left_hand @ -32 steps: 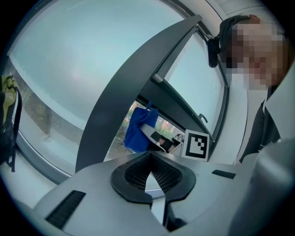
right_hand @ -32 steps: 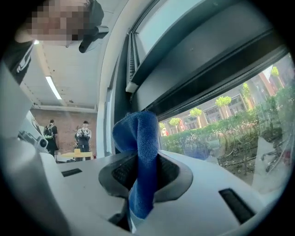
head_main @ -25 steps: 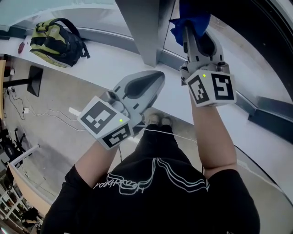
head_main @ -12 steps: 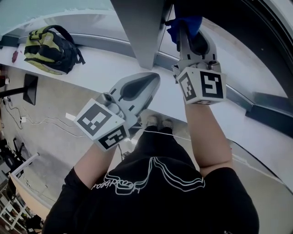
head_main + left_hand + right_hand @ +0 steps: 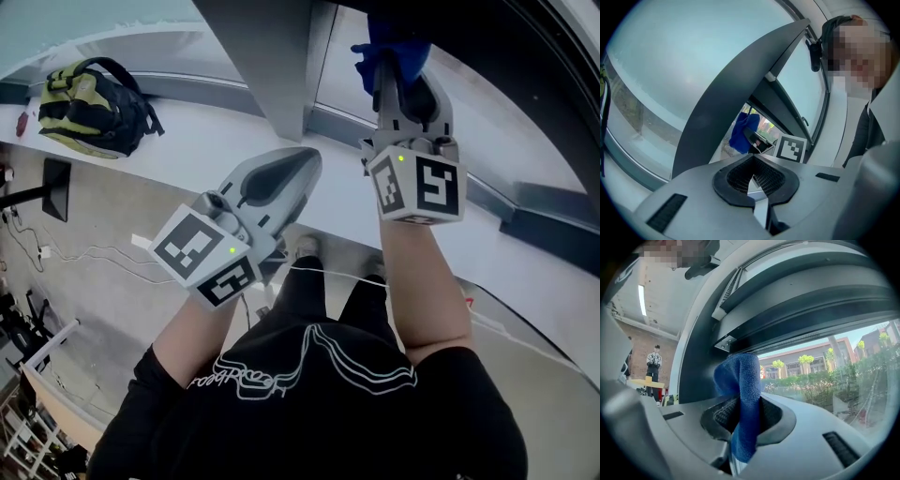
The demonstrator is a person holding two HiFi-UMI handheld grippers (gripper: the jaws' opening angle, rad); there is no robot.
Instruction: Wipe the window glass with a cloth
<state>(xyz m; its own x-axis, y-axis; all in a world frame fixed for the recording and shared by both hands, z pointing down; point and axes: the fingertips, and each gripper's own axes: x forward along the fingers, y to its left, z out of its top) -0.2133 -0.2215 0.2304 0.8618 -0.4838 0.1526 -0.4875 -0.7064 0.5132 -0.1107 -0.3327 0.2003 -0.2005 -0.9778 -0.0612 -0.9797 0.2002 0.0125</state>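
Cloth (image 5: 740, 380) perhaps touching window glass (image 5: 834, 376), grey pillar (image 5: 262, 56) alongside

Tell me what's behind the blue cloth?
Behind the blue cloth is the window glass, with trees and a building outside, and the dark frame above. The patch it covers is hidden.
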